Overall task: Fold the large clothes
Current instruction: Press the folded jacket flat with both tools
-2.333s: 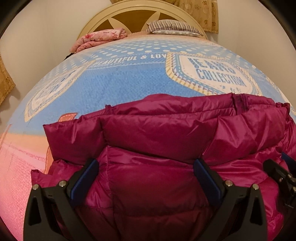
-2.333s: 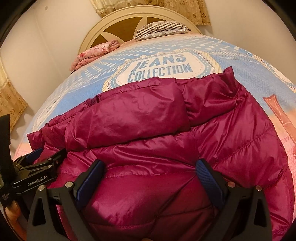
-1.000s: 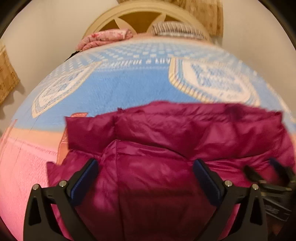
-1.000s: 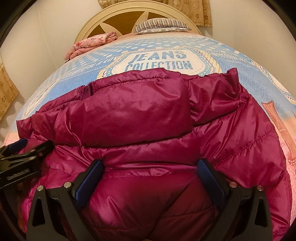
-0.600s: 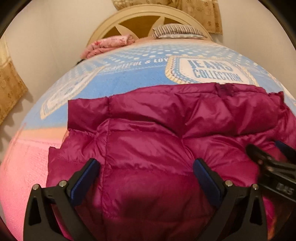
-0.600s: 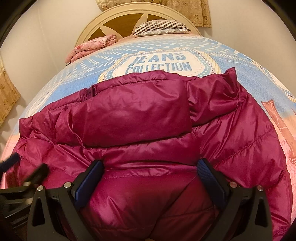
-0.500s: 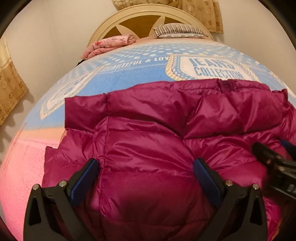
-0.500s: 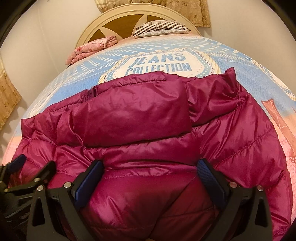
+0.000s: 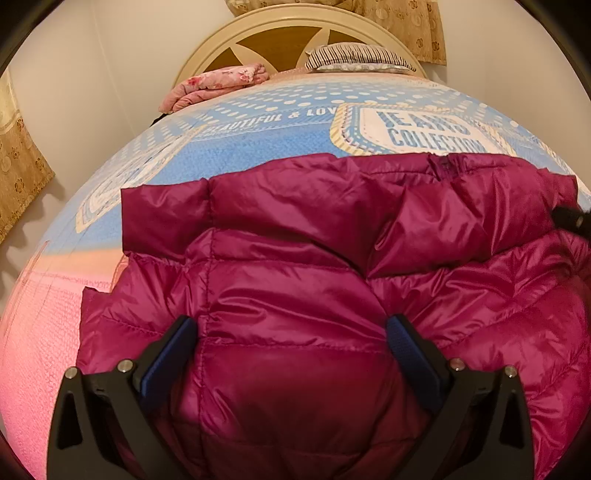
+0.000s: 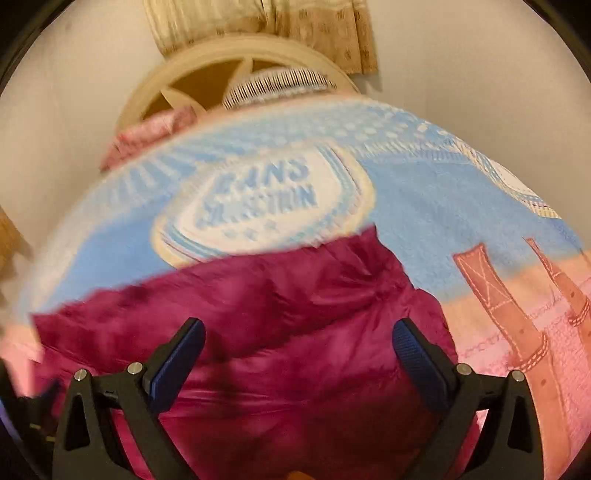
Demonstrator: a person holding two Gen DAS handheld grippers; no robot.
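lying across the near end of the bed (image 9: 258,155), the magenta puffer jacket (image 9: 295,258) sits bunched on the blue and pink blanket. left gripper (image 9: 291,343) hangs over it with fingers spread wide, nothing pinched. right gripper (image 10: 297,345) is spread apart too, its view pretty blurry. pillows (image 9: 354,59) up by the headboard (image 9: 295,33).

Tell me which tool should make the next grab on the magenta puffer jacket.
Probably left. The left tool hangs open directly over the puffer jacket, with padding bulging between its pads. The right tool is open too, but its view is motion-blurred, so it seems less settled.
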